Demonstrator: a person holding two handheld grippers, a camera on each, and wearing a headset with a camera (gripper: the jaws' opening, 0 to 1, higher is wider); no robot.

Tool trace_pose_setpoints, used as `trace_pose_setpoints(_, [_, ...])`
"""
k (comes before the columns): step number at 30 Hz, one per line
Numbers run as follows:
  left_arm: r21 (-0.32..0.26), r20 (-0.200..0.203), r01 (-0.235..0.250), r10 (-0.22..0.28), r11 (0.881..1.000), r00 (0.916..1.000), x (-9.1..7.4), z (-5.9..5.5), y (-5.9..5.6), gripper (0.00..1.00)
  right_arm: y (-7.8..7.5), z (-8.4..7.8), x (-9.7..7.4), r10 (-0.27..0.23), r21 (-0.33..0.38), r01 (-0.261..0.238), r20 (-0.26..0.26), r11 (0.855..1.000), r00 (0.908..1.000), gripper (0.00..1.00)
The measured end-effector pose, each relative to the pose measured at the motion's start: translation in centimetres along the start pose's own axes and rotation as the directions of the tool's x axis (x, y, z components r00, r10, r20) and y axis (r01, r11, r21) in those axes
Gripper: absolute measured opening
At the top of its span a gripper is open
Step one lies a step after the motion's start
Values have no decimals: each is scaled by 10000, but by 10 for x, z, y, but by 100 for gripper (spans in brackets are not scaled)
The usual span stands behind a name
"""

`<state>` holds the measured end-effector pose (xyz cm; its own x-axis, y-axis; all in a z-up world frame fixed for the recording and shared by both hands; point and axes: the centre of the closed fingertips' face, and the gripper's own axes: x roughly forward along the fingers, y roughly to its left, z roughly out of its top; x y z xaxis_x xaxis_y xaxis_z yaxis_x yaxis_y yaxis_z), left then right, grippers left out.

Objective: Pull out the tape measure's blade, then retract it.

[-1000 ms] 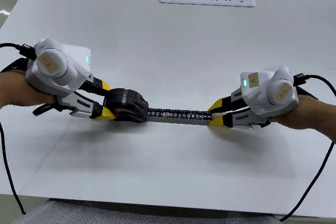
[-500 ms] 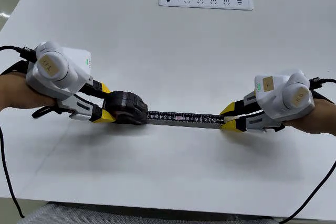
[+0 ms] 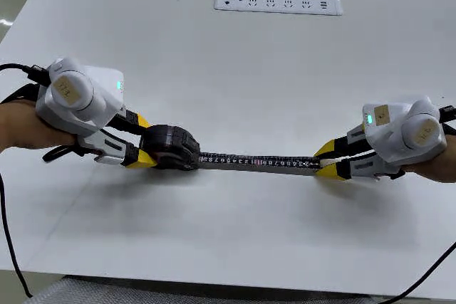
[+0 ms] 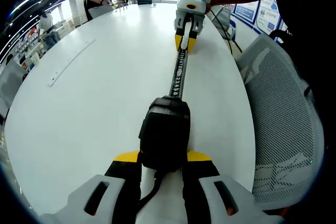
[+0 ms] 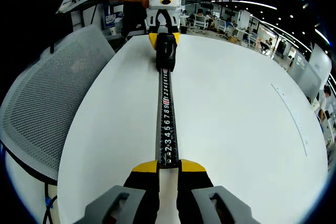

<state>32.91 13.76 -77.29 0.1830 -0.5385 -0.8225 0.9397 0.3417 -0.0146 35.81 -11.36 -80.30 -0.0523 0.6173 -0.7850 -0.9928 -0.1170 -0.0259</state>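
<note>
Currently, your left hand-held gripper [image 3: 144,137] is pinching the black tape measure case [image 3: 171,146], with one yellow-tipped jaw on each side of it. The case sits on the white surface [image 3: 214,69], towards its near edge. The blade [image 3: 256,161] runs out of the case in a straight line, low over the surface, numbered face up. Your right hand-held gripper [image 3: 325,160] is pressed together on the blade's free end. The two hand-held grippers face each other, well apart, with the blade between them. A white power strip [image 3: 278,5] lies at the far side of the surface, well apart from the case. A grey mesh chair [image 5: 47,108] stands beside the surface.
</note>
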Motion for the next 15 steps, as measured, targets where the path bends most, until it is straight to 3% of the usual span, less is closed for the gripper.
trace_pose_setpoints(15, [11, -41, -4, 5, 10000, 10000, -1, -1, 0, 24, 1, -16, -14, -142, 200, 146, -216, 9997, 9997, 8])
